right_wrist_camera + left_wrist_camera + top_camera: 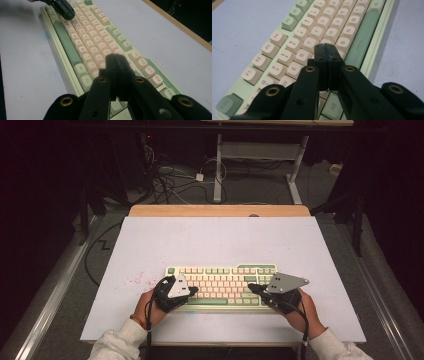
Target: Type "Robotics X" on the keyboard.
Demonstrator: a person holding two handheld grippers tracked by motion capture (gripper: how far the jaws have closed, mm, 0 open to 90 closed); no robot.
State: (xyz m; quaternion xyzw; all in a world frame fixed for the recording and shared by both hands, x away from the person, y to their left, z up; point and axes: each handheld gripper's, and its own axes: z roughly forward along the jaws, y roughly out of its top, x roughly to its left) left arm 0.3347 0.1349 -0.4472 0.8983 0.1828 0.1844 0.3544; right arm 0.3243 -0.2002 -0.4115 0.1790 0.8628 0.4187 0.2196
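A pale green keyboard (222,282) with cream and green keys lies near the front of the white table top. My left gripper (195,290) hovers over its left half, jaws pressed together and empty. In the left gripper view the shut left gripper (325,46) tips sit just above the cream keys (322,30), beside the green space bar (361,41). My right gripper (251,286) is over the keyboard's right end, also shut on nothing. In the right gripper view the right gripper (115,56) tips hang above the keyboard (86,42), and the left gripper (62,8) shows at the far end.
The white board (220,240) has bare room behind and beside the keyboard, with faint red specks (135,280) at the left. A wooden table edge (220,210) runs along the back. Cables (170,182) and a desk frame (260,155) are on the floor beyond.
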